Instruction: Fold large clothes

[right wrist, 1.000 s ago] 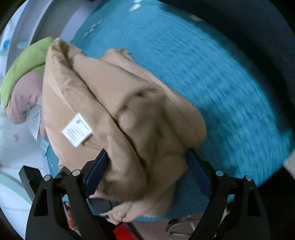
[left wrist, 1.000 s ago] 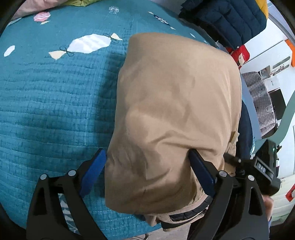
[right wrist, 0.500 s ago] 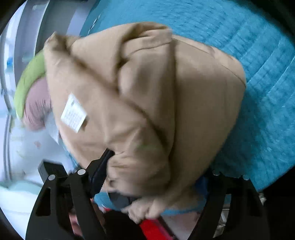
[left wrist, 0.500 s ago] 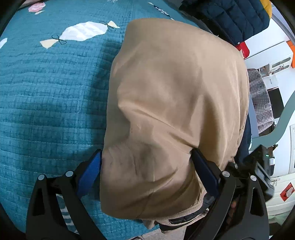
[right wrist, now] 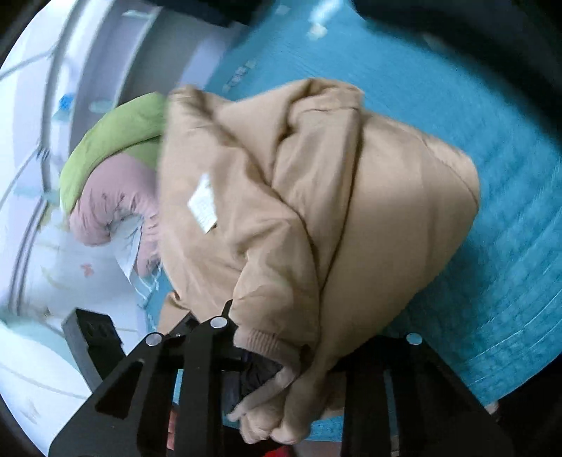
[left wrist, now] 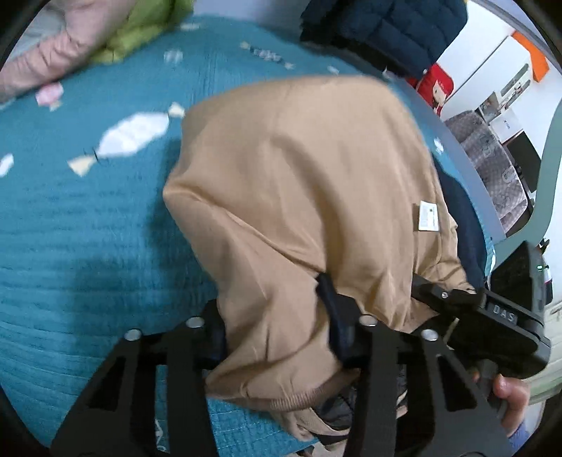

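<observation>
A bulky tan padded jacket (left wrist: 316,197) is bundled into a folded mound on a teal quilted bedspread (left wrist: 70,246). It carries a white care label (left wrist: 428,216). My left gripper (left wrist: 274,316) is shut on the jacket's near edge, its fingers pressed into the fabric. In the right wrist view the same jacket (right wrist: 351,211) fills the middle, with its ribbed cuff (right wrist: 260,341) hanging by the fingers. My right gripper (right wrist: 295,337) is shut on the jacket, its fingertips buried in the folds. The right gripper's body (left wrist: 498,313) shows in the left wrist view.
A pink garment (left wrist: 52,63) and a green one (left wrist: 140,31) lie at the far side of the bed. A dark navy puffer jacket (left wrist: 386,31) lies at the back right. A patterned chair (left wrist: 491,168) and white furniture stand beyond the bed's right edge.
Both grippers have closed from wide open onto the jacket's near edge. The bundle has been drawn together and shifted, and the care label now shows in the left wrist view.
</observation>
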A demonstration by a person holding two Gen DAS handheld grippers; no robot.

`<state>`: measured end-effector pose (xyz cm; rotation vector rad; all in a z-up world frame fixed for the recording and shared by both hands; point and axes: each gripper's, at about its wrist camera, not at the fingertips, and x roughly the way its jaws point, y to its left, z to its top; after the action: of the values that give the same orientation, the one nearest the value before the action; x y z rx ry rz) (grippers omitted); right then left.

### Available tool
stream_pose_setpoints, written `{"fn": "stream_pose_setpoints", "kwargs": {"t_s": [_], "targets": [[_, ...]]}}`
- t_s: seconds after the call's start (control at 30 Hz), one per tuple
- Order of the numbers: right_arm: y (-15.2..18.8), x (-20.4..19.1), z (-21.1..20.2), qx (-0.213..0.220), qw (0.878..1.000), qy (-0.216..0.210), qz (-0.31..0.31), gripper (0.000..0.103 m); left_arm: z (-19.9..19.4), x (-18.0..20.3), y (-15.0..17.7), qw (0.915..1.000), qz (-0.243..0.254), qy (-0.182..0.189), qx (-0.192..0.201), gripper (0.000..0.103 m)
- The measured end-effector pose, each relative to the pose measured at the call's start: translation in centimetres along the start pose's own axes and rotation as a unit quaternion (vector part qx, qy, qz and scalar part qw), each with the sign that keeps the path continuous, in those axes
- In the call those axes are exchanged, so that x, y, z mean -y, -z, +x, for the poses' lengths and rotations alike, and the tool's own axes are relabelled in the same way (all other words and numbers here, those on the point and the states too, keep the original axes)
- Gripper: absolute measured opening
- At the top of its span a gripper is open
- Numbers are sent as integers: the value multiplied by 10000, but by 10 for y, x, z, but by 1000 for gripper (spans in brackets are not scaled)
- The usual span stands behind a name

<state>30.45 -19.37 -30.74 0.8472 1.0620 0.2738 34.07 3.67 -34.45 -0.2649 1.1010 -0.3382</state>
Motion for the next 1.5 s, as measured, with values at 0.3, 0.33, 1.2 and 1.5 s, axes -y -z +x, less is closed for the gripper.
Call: {"fn": "stream_pose_setpoints", "kwargs": {"t_s": [0.3,0.33,1.2,1.5], "targets": [[-28,-64,-48,642,9884,164,-1366,23,-47,40,-20,9958,368,36,840,30],[-33,-69,-54,708,9855,200,-1527,23,-50,46,-22,9954,365,81,885,30],[-140,245,-202,1409,9870,778,-34,31,102,380,-13,9676,2360,539,721,31],[-132,270,-205,1513,9823,782,774,62,114,359,16,9716,2211,560,624,80]]}}
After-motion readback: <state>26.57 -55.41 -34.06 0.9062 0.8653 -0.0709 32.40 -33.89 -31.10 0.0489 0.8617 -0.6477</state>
